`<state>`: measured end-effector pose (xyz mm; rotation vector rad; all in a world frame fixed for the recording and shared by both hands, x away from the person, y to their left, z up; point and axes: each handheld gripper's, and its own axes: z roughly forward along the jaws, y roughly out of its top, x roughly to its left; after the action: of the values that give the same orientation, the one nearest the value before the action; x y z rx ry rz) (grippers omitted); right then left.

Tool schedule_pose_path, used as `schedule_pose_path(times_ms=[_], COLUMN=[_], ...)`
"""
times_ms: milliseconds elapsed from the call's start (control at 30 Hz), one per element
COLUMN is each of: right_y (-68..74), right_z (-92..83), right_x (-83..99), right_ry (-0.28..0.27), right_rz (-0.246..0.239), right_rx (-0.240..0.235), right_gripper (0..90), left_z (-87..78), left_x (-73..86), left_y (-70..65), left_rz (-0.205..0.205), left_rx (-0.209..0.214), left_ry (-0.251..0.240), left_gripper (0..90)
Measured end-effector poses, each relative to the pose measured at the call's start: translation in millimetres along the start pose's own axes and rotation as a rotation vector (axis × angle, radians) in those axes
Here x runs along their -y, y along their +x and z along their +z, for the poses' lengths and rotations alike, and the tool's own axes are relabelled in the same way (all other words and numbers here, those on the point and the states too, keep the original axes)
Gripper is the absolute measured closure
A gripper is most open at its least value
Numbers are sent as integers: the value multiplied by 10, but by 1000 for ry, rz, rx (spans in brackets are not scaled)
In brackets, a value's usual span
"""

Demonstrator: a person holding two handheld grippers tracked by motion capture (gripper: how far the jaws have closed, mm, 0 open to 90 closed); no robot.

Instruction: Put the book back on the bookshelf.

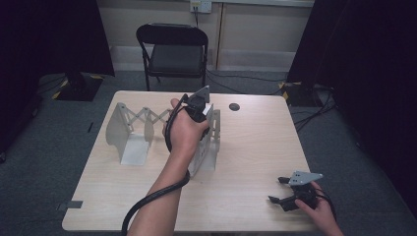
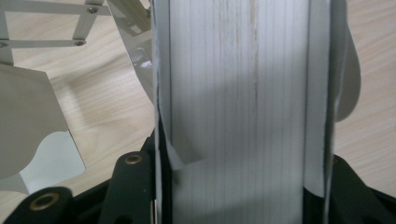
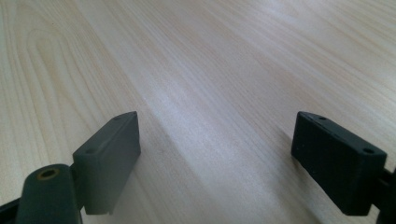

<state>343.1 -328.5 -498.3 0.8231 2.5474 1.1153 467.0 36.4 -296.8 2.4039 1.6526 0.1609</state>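
Note:
A white metal extending rack [image 1: 127, 132] with scissor links [image 1: 150, 117] stands on the wooden table [image 1: 255, 147], left of centre. My left gripper [image 1: 201, 115] points down onto the rack's right end section [image 1: 212, 142] and is shut on it. In the left gripper view that white end section [image 2: 238, 93] fills the gap between the black jaws of the left gripper [image 2: 243, 186], with the links [image 2: 46, 43] off to the left. My right gripper [image 1: 275, 190] rests near the table's front right corner, open. Bare wood lies between the jaws of the right gripper [image 3: 217, 123].
A black folding chair [image 1: 173, 51] stands behind the table's far edge. A small dark round spot [image 1: 234, 106] sits on the tabletop near the back. Cables [image 1: 314, 110] trail on the grey floor at the right. Bare tabletop lies between the rack and the right gripper.

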Motion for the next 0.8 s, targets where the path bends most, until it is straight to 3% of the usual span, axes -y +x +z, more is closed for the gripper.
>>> schedule_pose_path(times_ms=[800], right_y=[2], right_z=[0], right_x=[0], right_ry=[0], right_rz=[3], right_rx=[0], right_gripper=[150], left_z=[98], left_x=[-142], left_y=[-67], left_rz=[-45], left_rx=[-17], left_ry=[-13], left_gripper=[529])
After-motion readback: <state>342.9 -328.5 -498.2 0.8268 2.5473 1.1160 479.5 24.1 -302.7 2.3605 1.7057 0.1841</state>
